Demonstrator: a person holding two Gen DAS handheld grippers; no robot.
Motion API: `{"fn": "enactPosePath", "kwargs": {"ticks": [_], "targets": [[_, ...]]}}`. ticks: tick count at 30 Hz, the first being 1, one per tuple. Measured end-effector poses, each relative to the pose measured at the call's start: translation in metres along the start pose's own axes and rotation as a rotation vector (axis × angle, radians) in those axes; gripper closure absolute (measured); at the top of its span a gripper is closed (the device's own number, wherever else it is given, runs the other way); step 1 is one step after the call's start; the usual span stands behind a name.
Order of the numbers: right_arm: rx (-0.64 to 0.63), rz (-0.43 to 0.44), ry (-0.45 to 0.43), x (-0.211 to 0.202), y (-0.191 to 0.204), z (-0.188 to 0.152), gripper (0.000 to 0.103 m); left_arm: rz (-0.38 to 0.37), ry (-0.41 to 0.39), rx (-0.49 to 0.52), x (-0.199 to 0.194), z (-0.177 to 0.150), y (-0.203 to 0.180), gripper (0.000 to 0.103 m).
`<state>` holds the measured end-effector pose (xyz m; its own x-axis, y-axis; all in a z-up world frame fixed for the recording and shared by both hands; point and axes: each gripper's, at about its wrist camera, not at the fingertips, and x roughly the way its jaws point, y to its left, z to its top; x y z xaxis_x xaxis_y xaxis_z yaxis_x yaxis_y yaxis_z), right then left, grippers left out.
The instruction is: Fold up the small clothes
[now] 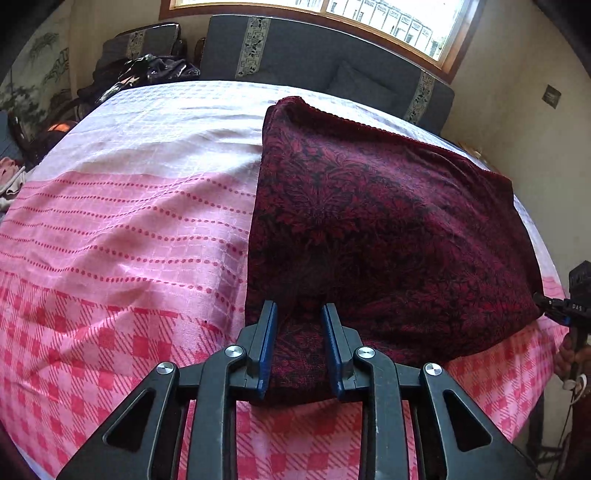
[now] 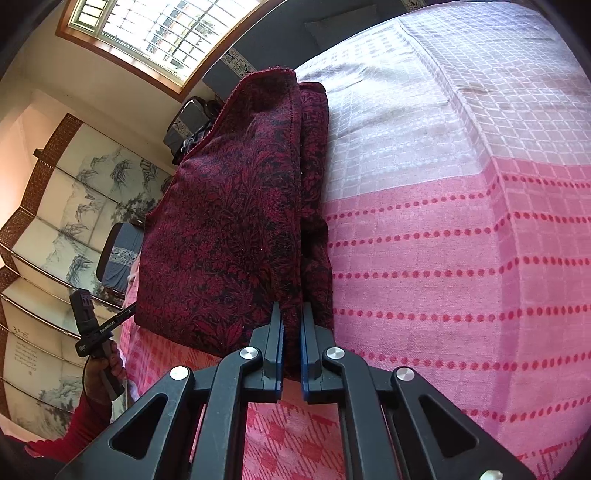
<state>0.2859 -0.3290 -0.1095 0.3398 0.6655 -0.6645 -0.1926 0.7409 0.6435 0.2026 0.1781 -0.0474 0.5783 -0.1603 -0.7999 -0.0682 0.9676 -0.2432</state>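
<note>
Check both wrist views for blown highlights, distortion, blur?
Left wrist: window clipped white, bed cover bulges from the fisheye, dark vignette at the corners, dark red cloth sharp. Right wrist: window also clipped, horizon tilted, cloth and right gripper in focus, no motion blur.

I count one dark red patterned cloth [image 1: 388,229] on the bed. One pink-and-white bedspread [image 1: 129,229] under it. Two grippers in my feeds: the left gripper [image 1: 298,314] and the right gripper [image 2: 291,314], two fingers each. One window [image 2: 155,26]. One painted folding screen [image 2: 74,206], several panels; exact number not countable. One dark sofa [image 1: 314,51] behind the bed. One heap of dark clothes [image 1: 147,70], items not separable.
</note>
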Motion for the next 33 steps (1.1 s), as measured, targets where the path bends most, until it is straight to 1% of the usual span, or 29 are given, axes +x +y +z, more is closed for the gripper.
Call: {"fn": "enactPosePath", "kwargs": {"ticks": [2,3,5,6,8,10,11,12,13,14,15,16,17,18,19,21,22,24,27,30,31,33], "targets": [[0.0,0.0,0.001,-0.001,0.0,0.001,0.098,0.011,-0.013,0.024,-0.005,-0.001,-0.004,0.076],[-0.013,-0.007,0.0,-0.001,0.002,0.001,0.098,0.009,-0.039,0.032,-0.013,-0.002,-0.009,0.076],[-0.014,-0.006,-0.007,0.001,0.003,0.0,0.097,-0.044,-0.105,0.043,-0.033,0.002,-0.024,0.076],[-0.015,-0.006,-0.01,0.001,0.003,0.0,0.097,-0.069,-0.134,0.067,-0.042,0.004,-0.036,0.076],[-0.008,0.0,-0.016,0.0,0.003,-0.002,0.097,-0.122,-0.151,0.142,-0.05,0.005,-0.066,0.076],[0.002,0.014,-0.021,-0.001,0.001,-0.004,0.097,-0.217,-0.129,0.19,-0.045,0.006,-0.093,0.076],[0.009,0.021,-0.024,-0.001,0.0,-0.004,0.097,-0.244,-0.11,0.212,-0.038,0.005,-0.108,0.076],[0.017,0.028,-0.026,-0.002,-0.002,-0.005,0.097,-0.244,-0.086,0.241,-0.029,0.001,-0.121,0.076],[0.022,0.032,-0.028,-0.002,-0.003,-0.006,0.097,-0.224,-0.049,0.264,-0.016,-0.003,-0.129,0.076],[0.023,0.033,-0.03,-0.002,-0.003,-0.006,0.097,-0.212,0.009,0.269,0.0,-0.006,-0.136,0.081],[0.021,0.032,-0.032,-0.002,-0.003,-0.007,0.097,-0.212,0.07,0.25,0.013,-0.012,-0.136,0.084],[0.018,0.03,-0.033,-0.002,-0.002,-0.007,0.097,-0.232,0.104,0.212,0.023,-0.018,-0.133,0.087],[0.016,0.03,-0.034,-0.003,-0.002,-0.008,0.097,-0.26,0.084,0.173,0.023,-0.022,-0.129,0.088],[0.016,0.031,-0.035,-0.003,-0.002,-0.009,0.097,-0.272,0.082,0.149,0.023,-0.023,-0.125,0.088],[0.017,0.033,-0.036,-0.003,-0.003,-0.009,0.097,-0.279,0.089,0.123,0.024,-0.02,-0.121,0.088],[0.019,0.039,-0.033,-0.003,-0.004,-0.008,0.097,-0.317,0.11,0.051,0.028,-0.017,-0.11,0.09],[0.02,0.042,-0.031,-0.003,-0.004,-0.008,0.096,-0.333,0.116,0.031,0.03,-0.016,-0.107,0.09],[0.019,0.05,-0.037,-0.004,-0.004,-0.007,0.093,-0.327,0.113,0.047,0.029,-0.016,-0.107,0.09],[0.024,0.035,-0.089,-0.018,-0.003,-0.004,0.09,-0.297,0.081,0.101,0.022,-0.017,-0.116,0.09],[-0.011,-0.016,-0.193,-0.044,0.007,0.008,0.089,-0.324,0.016,0.128,0.003,-0.015,-0.121,0.09],[-0.02,-0.011,-0.221,-0.051,0.011,0.015,0.089,-0.338,-0.014,0.127,-0.005,-0.014,-0.122,0.09],[-0.043,0.031,-0.235,-0.055,0.022,0.033,0.089,-0.35,-0.07,0.134,-0.02,-0.012,-0.122,0.089]]}}
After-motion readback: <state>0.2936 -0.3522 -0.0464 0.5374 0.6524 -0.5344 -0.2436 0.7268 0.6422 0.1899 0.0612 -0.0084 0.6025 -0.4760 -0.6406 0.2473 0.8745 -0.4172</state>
